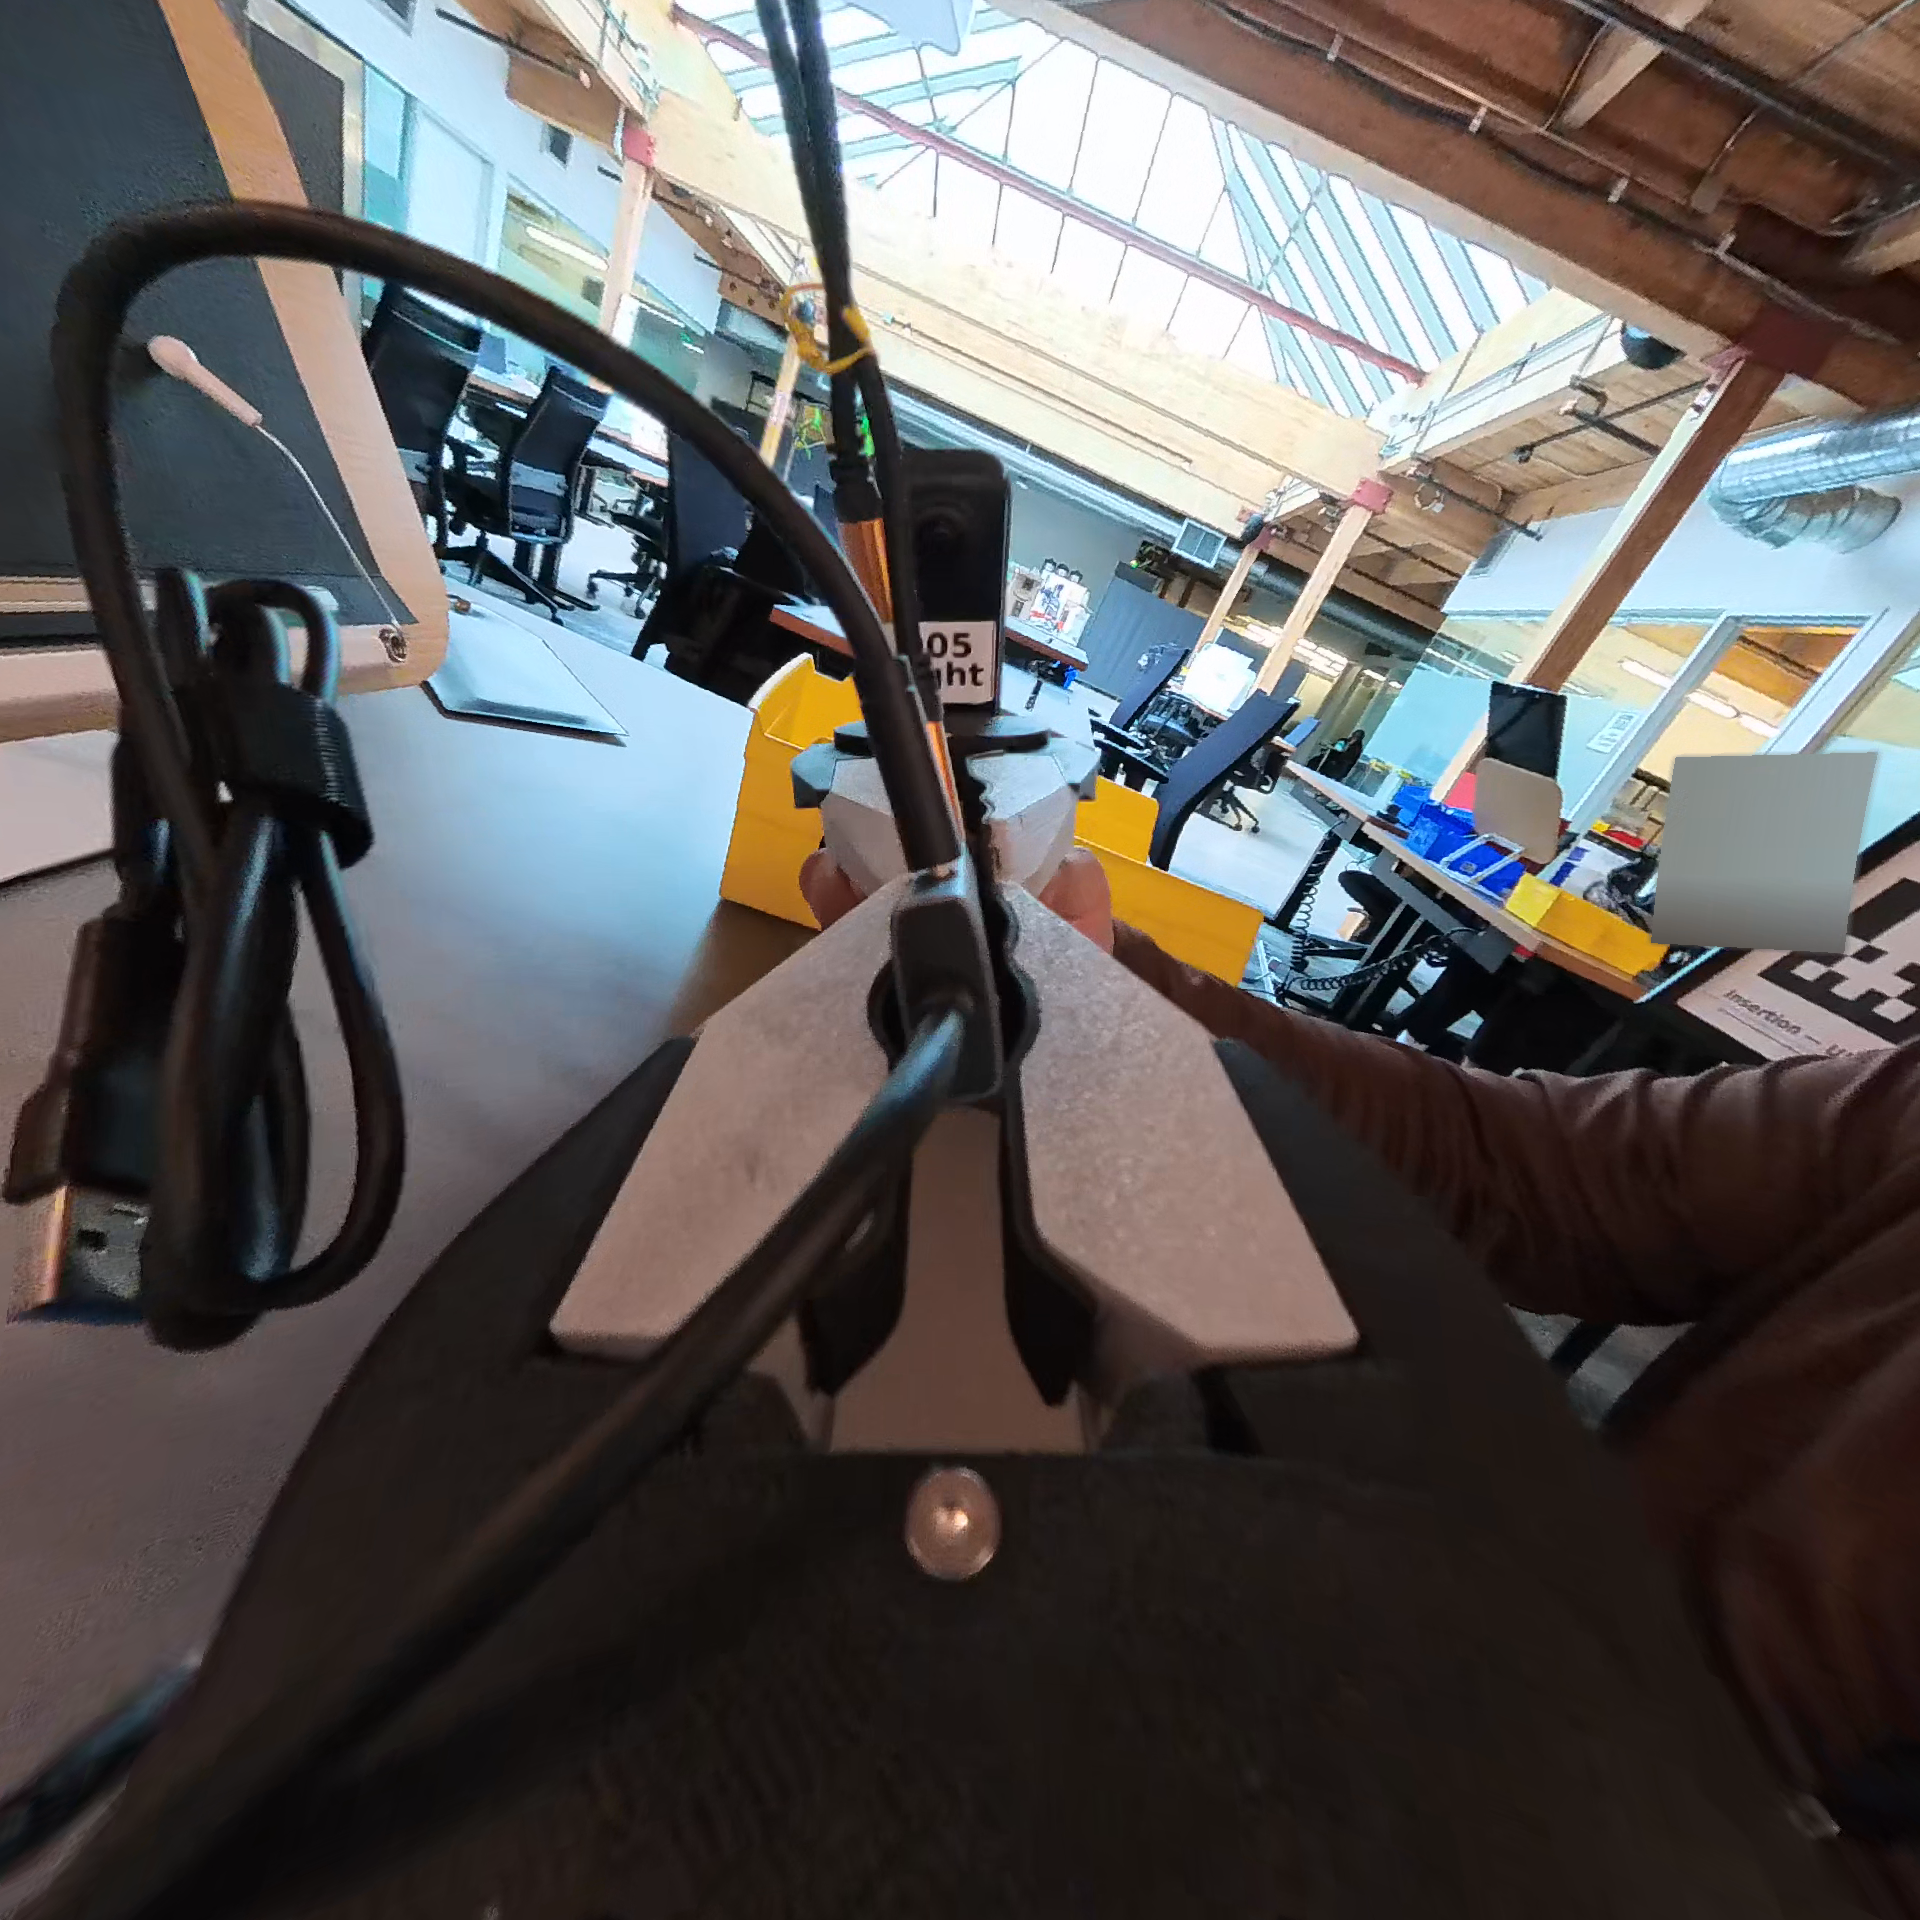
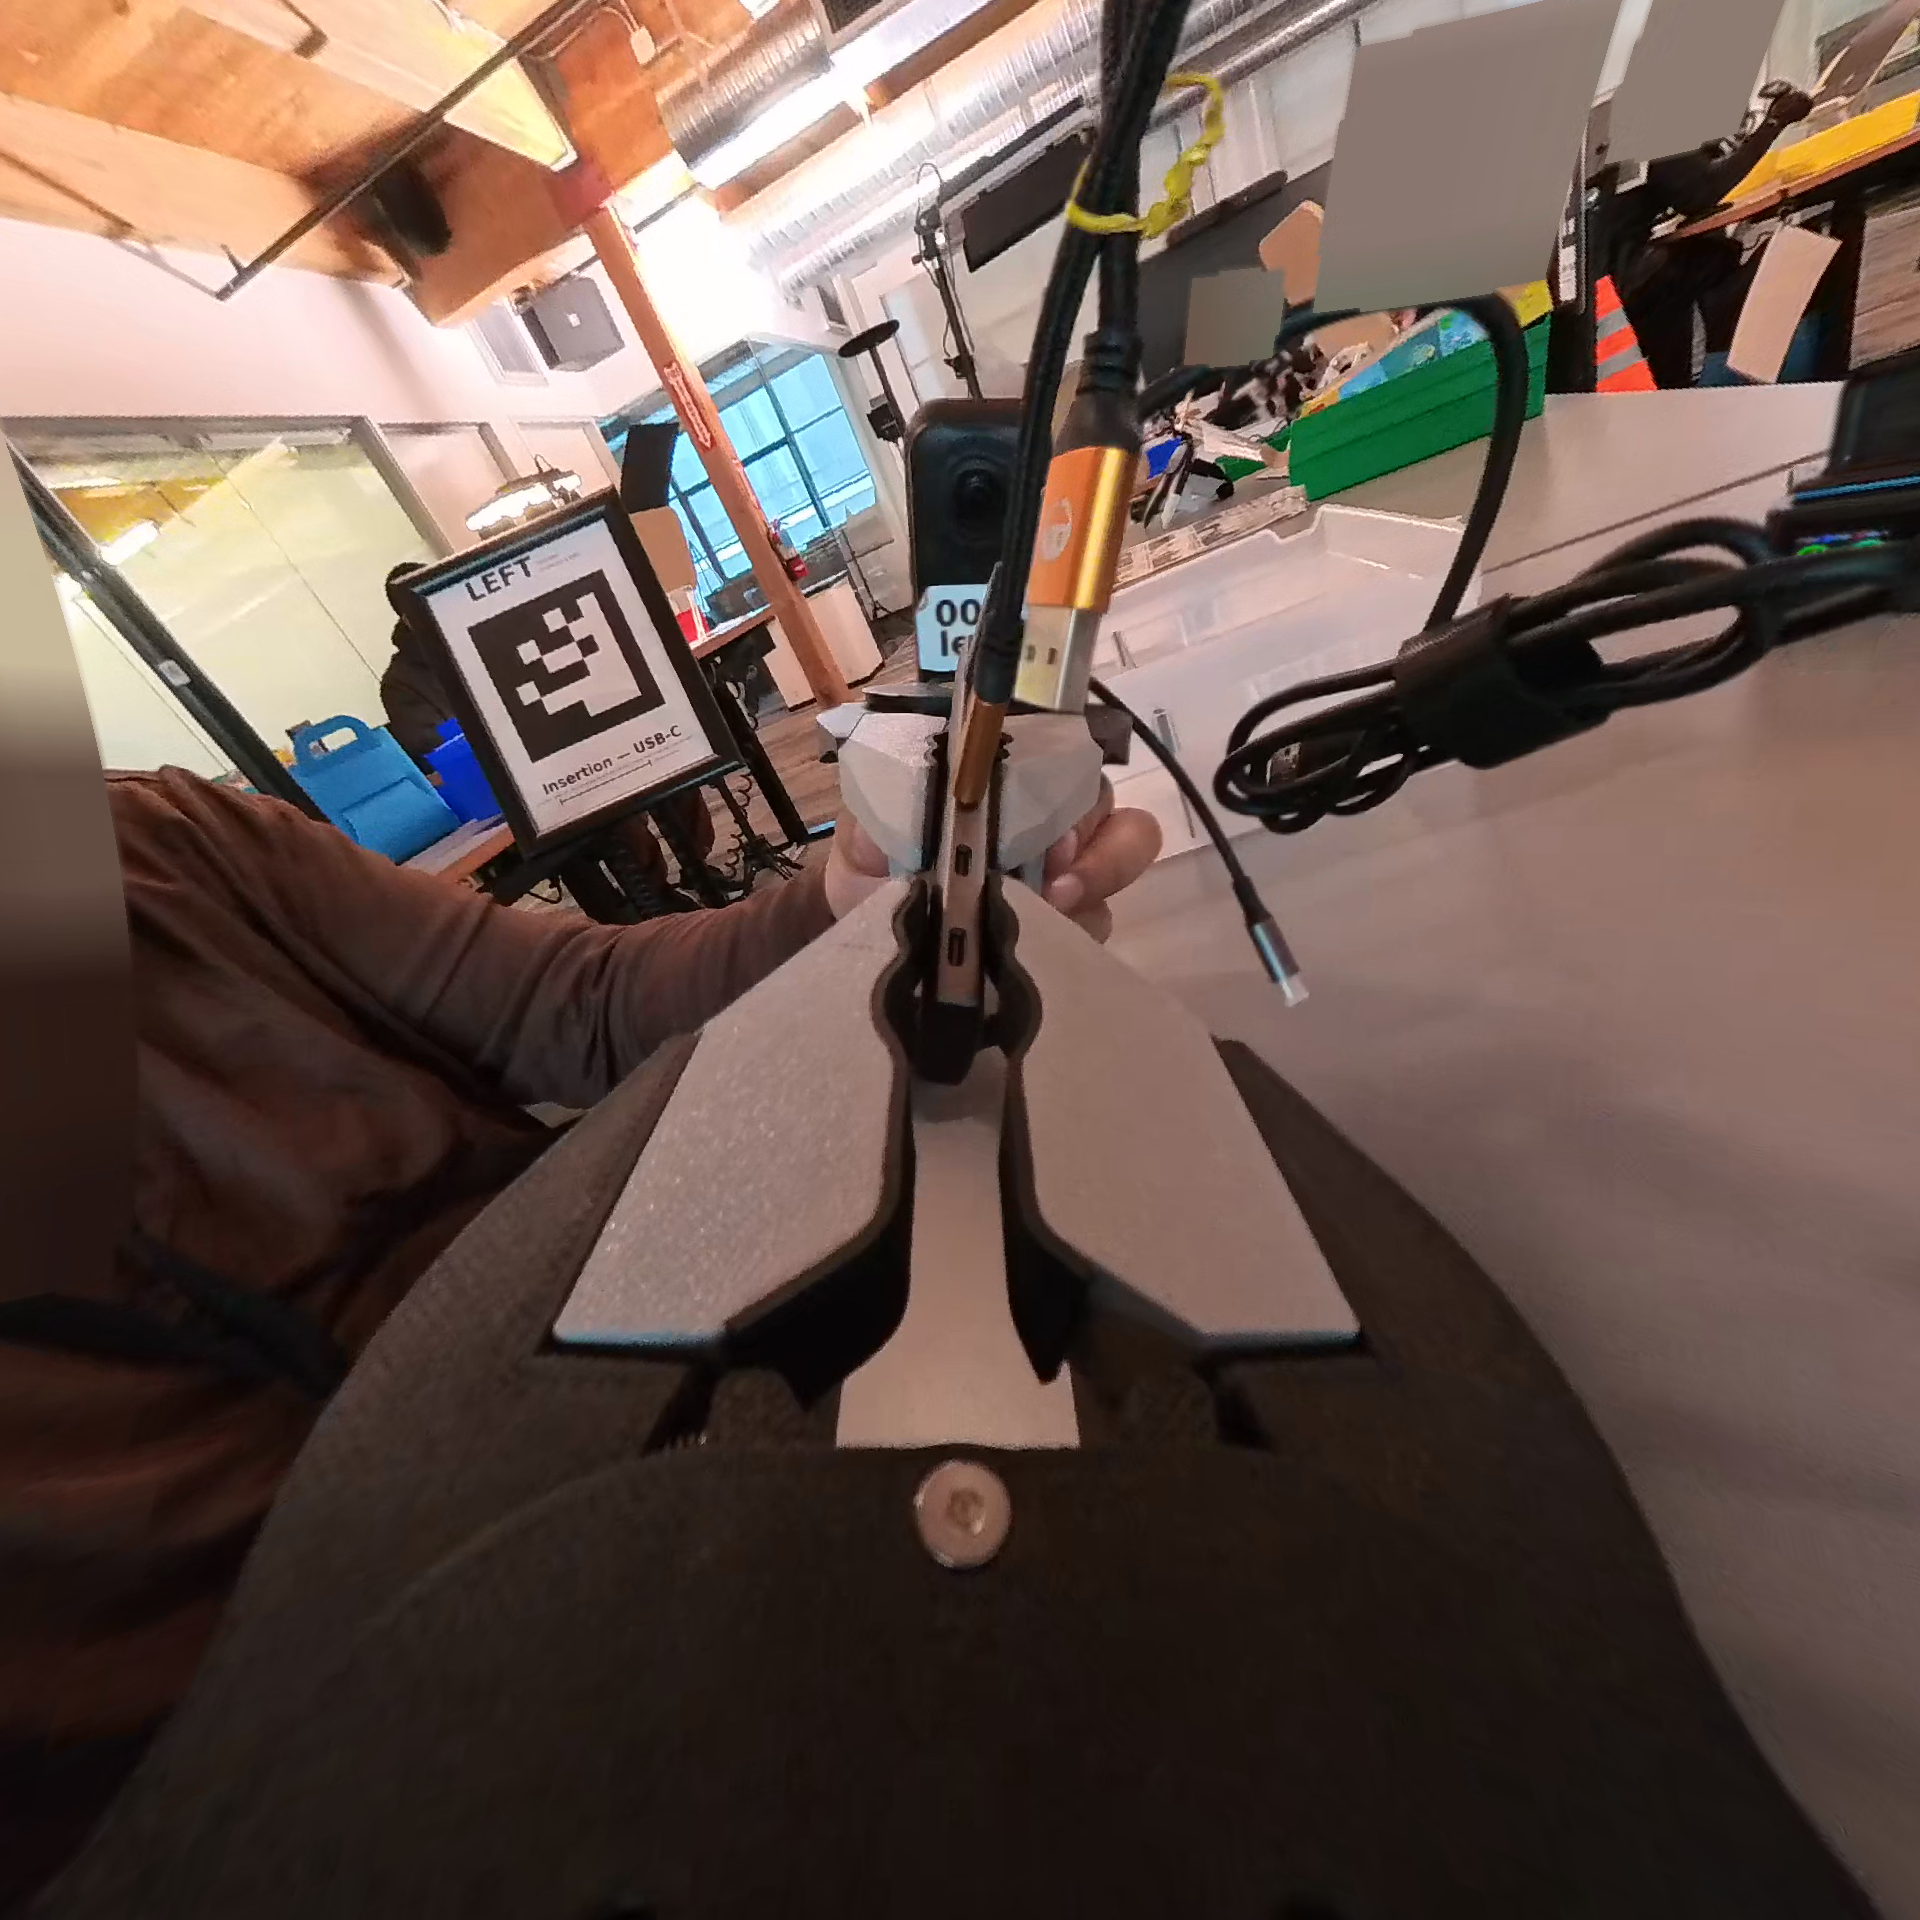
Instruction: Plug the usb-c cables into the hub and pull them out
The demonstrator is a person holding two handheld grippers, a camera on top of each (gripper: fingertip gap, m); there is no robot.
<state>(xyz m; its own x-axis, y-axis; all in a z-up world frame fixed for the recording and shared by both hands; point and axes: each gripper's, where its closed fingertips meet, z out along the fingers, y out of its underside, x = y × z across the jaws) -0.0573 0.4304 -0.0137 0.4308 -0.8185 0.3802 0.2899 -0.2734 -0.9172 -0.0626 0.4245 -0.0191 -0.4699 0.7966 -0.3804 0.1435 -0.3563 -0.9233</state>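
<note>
My right gripper (image 2: 956, 904) is shut on a slim grey hub (image 2: 961, 930) held edge up, with two empty ports showing. My left gripper (image 2: 966, 821) faces it, tip to tip, and is shut on the hub's other end (image 1: 935, 956). An orange-sleeved plug (image 2: 979, 748) stands in the hub's top edge; it also shows in the left wrist view (image 1: 883, 582). That cable's orange USB-A end (image 2: 1075, 540) dangles beside it. A thin black cable with a silver USB-C plug (image 2: 1276, 951) hangs free to the right. The right gripper (image 1: 940, 831) shows in the left wrist view, held by a hand.
A strapped bundle of black cable (image 2: 1475, 686) hangs beside the grippers over the grey table (image 2: 1558, 1091); its USB-A plug (image 1: 78, 1226) hangs low. Yellow bins (image 1: 774, 821), a white tray (image 2: 1299, 592) and a framed marker sign (image 2: 577, 665) stand around. A brown sleeve (image 2: 416, 935) reaches in.
</note>
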